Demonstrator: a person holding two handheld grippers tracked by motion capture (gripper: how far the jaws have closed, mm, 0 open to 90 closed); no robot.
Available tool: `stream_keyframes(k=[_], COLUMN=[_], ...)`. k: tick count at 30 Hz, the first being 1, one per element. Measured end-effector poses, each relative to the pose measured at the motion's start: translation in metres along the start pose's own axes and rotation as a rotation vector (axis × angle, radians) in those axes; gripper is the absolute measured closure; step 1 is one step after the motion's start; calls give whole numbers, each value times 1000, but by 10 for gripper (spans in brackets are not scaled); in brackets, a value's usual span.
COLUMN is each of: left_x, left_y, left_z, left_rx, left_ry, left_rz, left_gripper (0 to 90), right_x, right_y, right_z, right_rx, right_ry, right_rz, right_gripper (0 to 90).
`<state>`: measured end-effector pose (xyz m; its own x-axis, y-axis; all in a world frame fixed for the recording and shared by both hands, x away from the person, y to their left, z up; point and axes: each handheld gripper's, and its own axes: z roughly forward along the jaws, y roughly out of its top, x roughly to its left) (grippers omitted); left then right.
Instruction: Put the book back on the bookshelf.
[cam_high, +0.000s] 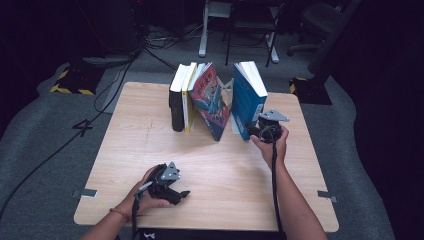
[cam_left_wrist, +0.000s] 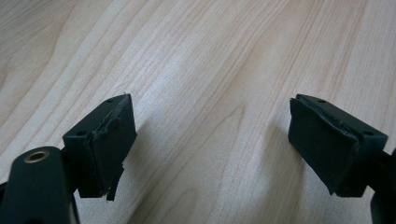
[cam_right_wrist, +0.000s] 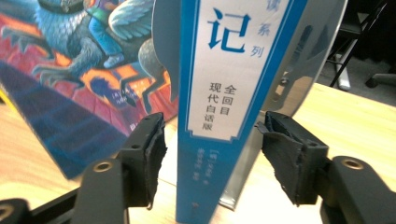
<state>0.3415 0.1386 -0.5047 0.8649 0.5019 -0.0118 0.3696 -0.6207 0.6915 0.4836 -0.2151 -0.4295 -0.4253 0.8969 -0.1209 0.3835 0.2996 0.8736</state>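
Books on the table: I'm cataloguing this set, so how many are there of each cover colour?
Black book: 1
Yellow book: 1
Illustrated red-and-blue book: 1
Blue book: 1
Total: 4

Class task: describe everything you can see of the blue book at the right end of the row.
The blue book stands upright on the wooden table, spine toward the person, white pages on top. Its spine bears a white panel with blue and black Chinese characters. A shiny metal bookend stands beside it. The right gripper straddles the spine, pads apart from it.
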Motion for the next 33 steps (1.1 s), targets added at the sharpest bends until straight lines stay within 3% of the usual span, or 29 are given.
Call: stream_keyframes(k=[5,9,11,16,24,33], left_x=[0,0,0,0,0,0], left_y=[0,0,0,0,0,0], left_z=[0,0,0,0,0,0], left_rx=[0,0,0,0,0,1], left_ry=[0,0,0,0,0,0], left_rz=[0,0,0,0,0,1], left_gripper=[157,156,156,156,156,157], right_x=[-3,-6,-6,-6,2,5], right_y=[3,5,6,5,-3,-19], right_z=[-10,-15,-17,-25,-34,-46], right_rx=[15,47,69,94,147,175], right_ry=[41,51,33,69,78,96], right_rz=[-40,-73,-102,-137,-214,-260], right_gripper=[331,301,287,276,262,260])
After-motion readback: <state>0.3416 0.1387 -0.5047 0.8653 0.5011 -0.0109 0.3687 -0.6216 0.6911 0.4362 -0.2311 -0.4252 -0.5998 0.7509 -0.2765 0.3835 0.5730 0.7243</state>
